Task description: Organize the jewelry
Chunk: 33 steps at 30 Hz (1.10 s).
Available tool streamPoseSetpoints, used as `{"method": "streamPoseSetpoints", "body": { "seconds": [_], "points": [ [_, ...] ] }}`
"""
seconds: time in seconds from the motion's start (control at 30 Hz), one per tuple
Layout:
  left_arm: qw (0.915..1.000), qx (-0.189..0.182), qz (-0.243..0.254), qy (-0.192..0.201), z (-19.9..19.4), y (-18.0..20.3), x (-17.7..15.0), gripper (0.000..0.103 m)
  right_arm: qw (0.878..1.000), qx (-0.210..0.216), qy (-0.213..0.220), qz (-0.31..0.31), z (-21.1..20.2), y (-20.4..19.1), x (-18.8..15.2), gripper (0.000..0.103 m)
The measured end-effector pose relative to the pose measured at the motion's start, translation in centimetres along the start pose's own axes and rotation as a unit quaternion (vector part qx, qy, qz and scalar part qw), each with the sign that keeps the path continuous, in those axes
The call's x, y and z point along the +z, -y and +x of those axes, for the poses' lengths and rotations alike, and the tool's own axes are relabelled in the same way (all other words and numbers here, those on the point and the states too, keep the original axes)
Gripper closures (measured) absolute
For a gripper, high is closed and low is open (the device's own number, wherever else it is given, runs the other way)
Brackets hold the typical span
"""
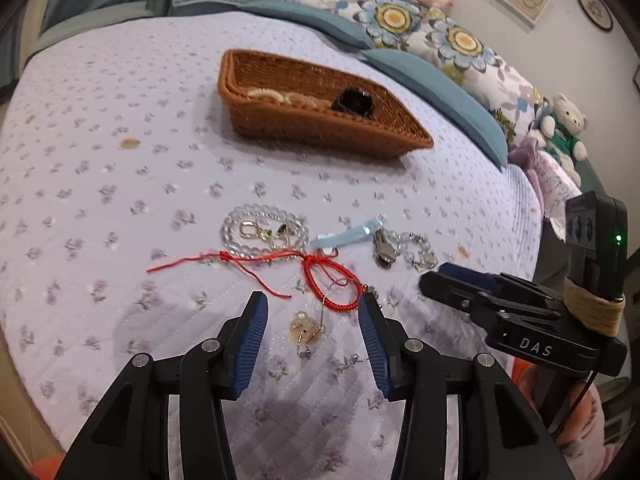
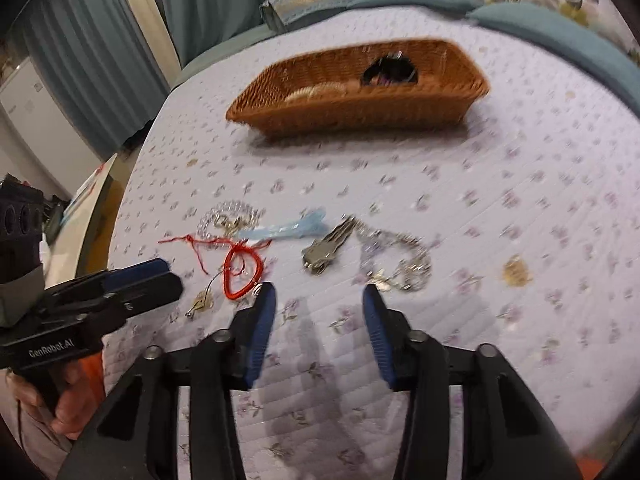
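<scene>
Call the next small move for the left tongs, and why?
Probably ease the left tongs down around the gold pendant. They're open and empty, the pendant lies on the bedspread right between the tips, and the basket already holds other pieces.

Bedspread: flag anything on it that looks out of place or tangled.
Most jewelry still lies loose on the bedspread, outside the wicker basket. The red cord bracelet sprawls across the clear bead bracelet, its ends trailing, so they look tangled. A thin chain with a gold pendant overlaps the red loop.
</scene>
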<state>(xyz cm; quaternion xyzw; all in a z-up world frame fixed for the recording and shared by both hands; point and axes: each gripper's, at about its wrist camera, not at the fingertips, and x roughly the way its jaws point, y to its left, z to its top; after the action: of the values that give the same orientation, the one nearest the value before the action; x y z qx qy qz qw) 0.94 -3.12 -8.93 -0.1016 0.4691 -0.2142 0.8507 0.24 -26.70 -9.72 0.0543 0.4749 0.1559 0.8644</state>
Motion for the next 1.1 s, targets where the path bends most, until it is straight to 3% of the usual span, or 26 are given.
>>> {"method": "streamPoseSetpoints", "body": {
  "seconds": [0.13, 0.57, 0.67, 0.73, 0.8, 1.1],
  "points": [
    [0.9998, -0.006, -0.002, -0.017, 1.1, -0.1, 0.1, 0.073, 1.0, 0.006, -0.013, 0.012, 1.5, 0.0, 0.5, 0.06],
    [0.999, -0.006, 0.014, -0.041, 3.5, 0.6, 0.3, 0.073, 0.999, -0.035, -0.011, 0.035, 4.8, -0.3, 3.1, 0.06],
    [0.9989, 0.0, 0.019, -0.042, 3.8, 0.7, 0.4, 0.086, 0.999, -0.048, -0.008, 0.021, 5.0, -0.8, 3.0, 0.06],
    [0.9988, -0.001, 0.023, -0.043, 3.9, 0.9, 0.4, 0.094, 0.998, -0.06, -0.004, 0.009, 4.9, -1.0, 2.8, 0.063],
    [0.9988, 0.004, 0.03, -0.04, 3.9, 1.3, 0.4, 0.097, 0.998, -0.064, -0.003, 0.005, 4.8, -1.0, 2.6, 0.076],
    [0.9991, -0.013, 0.039, -0.013, 2.3, 1.9, 0.4, 0.1, 0.999, -0.046, 0.01, 0.002, 2.4, -0.7, 1.1, 0.076]
  ]
}}
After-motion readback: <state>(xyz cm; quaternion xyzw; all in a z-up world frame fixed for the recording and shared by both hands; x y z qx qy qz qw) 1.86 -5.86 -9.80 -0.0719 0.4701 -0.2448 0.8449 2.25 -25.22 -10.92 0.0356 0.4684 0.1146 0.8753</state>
